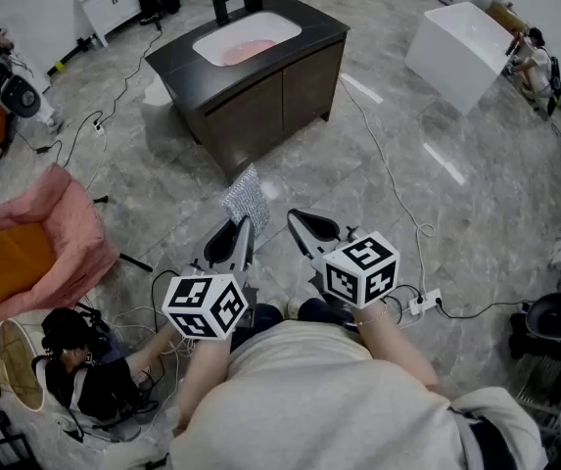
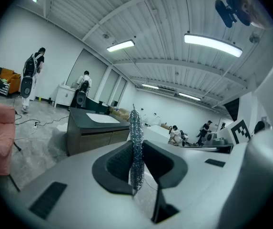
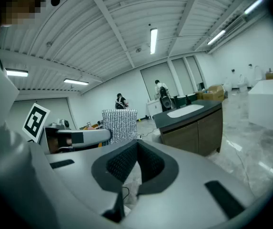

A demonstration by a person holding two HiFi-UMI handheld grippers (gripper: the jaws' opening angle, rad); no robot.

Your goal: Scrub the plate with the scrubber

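My left gripper [image 1: 245, 225] is shut on a silver mesh scrubber [image 1: 246, 198], which stands up edge-on between its pads [image 2: 136, 144]. The right gripper [image 1: 296, 217] is beside it, shut with nothing between its jaws [image 3: 137, 146]. From the right gripper view the scrubber [image 3: 119, 124] shows as a flat square to the left, above the left gripper [image 3: 79, 137]. Both grippers are held at waist height over the floor, well short of the dark sink cabinet [image 1: 260, 76]. A pinkish plate [image 1: 248, 51] lies in its white basin.
A pink armchair [image 1: 40, 243] with an orange cushion stands at the left. A white box-shaped unit [image 1: 461, 39] is at the upper right. Cables and a power strip [image 1: 425, 303] lie on the grey floor. People stand far off [image 2: 34, 73].
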